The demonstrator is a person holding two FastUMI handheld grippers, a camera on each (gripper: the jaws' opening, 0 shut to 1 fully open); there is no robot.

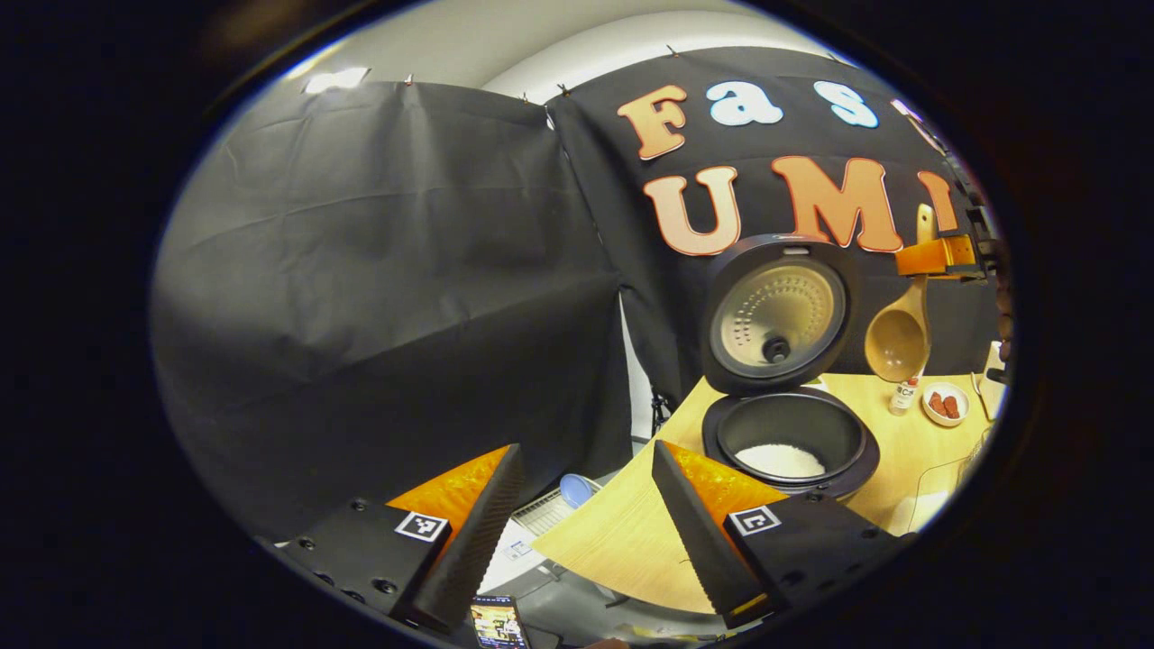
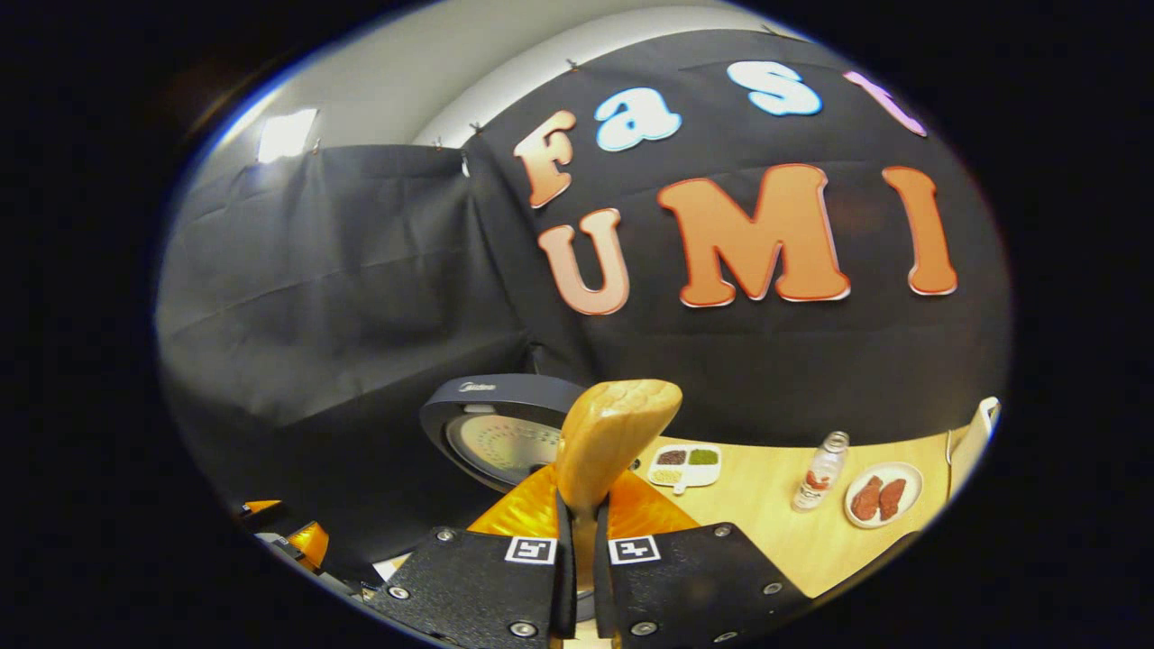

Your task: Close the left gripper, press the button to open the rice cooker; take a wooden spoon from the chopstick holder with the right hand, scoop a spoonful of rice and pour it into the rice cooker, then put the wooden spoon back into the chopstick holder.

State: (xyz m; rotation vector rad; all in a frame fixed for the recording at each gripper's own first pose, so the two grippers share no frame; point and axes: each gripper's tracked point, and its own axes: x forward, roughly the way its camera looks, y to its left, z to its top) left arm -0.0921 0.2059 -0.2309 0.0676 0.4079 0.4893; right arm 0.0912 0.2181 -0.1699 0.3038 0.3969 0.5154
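Note:
The rice cooker [image 1: 784, 433] stands open on the wooden table [image 1: 631, 541], its lid [image 1: 777, 311] raised, with white rice [image 1: 781, 460] in the pot. My left gripper [image 1: 588, 451] is open and holds nothing, off the table's left edge and short of the cooker. Above and to the right of the pot, my right gripper [image 1: 938, 255] holds the wooden spoon [image 1: 900, 338] with its bowl hanging down. In the right gripper view, my right gripper [image 2: 581, 516] is shut on the spoon's handle [image 2: 613, 433], and the cooker lid [image 2: 496, 433] shows behind it.
A small bottle [image 1: 903, 395] and a plate of red pieces [image 1: 945, 404] sit to the right of the cooker. A sectioned dish [image 2: 685, 464] lies near the back wall. Below the table's left edge are a blue item [image 1: 575, 489] and a phone [image 1: 498, 622].

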